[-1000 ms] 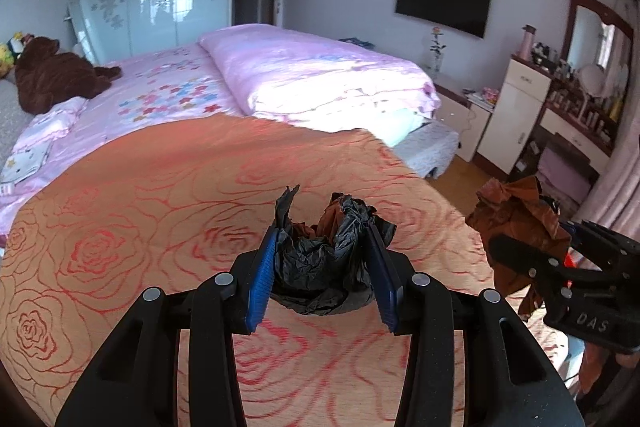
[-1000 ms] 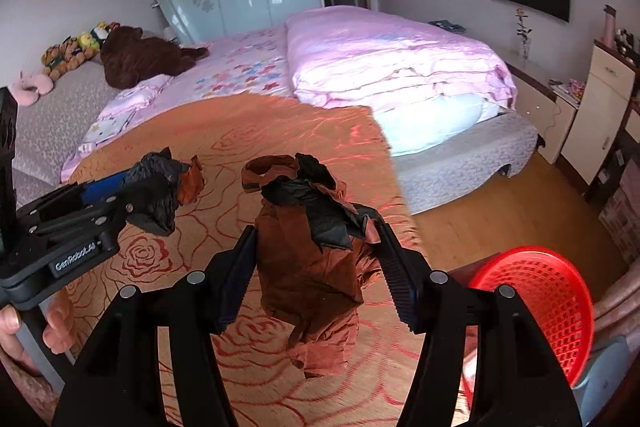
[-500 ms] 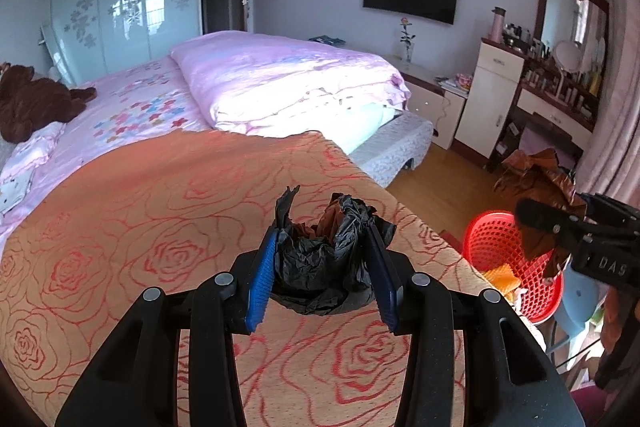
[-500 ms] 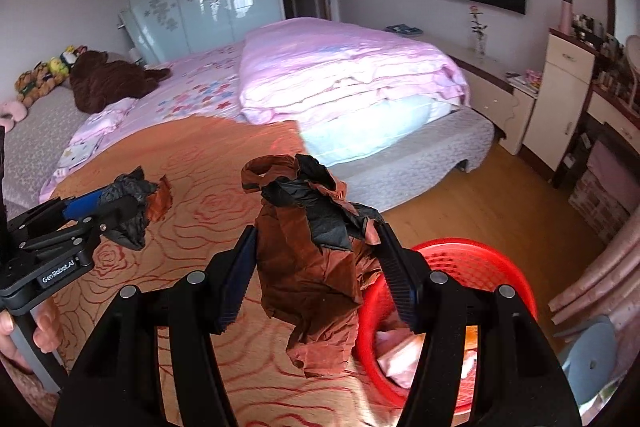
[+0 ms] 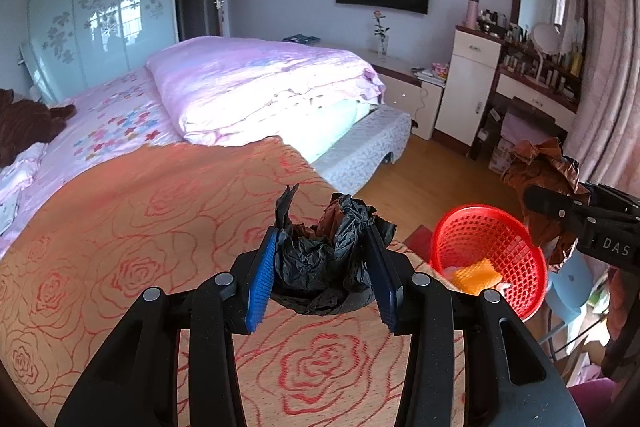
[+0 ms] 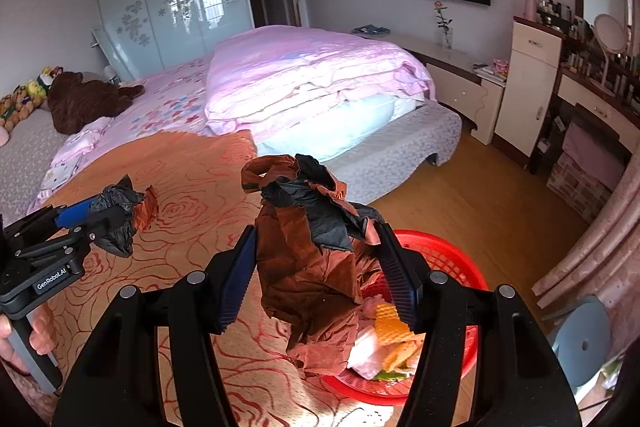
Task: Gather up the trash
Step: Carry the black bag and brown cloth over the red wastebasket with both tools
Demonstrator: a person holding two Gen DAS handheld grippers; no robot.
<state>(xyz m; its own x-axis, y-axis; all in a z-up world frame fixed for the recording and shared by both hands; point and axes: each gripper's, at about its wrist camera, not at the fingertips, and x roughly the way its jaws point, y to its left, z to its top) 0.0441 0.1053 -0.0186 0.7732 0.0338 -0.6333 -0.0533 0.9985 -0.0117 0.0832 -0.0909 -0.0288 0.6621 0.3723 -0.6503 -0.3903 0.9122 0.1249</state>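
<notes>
My left gripper (image 5: pixel 322 277) is shut on a crumpled black plastic bag (image 5: pixel 320 263) with a brown scrap in it, held over the orange rose bedspread (image 5: pixel 140 227). It also shows at the left of the right wrist view (image 6: pixel 116 223). My right gripper (image 6: pixel 318 275) is shut on a crumpled brown and black wad (image 6: pixel 316 259) that hangs above the red mesh basket (image 6: pixel 448 259). The basket (image 5: pixel 480 227) holds orange and white scraps (image 6: pixel 394 339). In the left wrist view the right gripper (image 5: pixel 560 211) with its brown wad (image 5: pixel 540 163) is right of the basket.
A pink duvet (image 5: pixel 260 83) lies on the bed behind. A wooden floor (image 6: pixel 480 195) runs to a white cabinet (image 6: pixel 524 87) and a cluttered dresser (image 5: pixel 548 75). A blue stool (image 6: pixel 580 339) stands right of the basket. A curtain (image 6: pixel 592 247) hangs at the right.
Both grippers swung right with their trash. The red basket came into view and now lies under the right gripper's wad. Both stay shut.
</notes>
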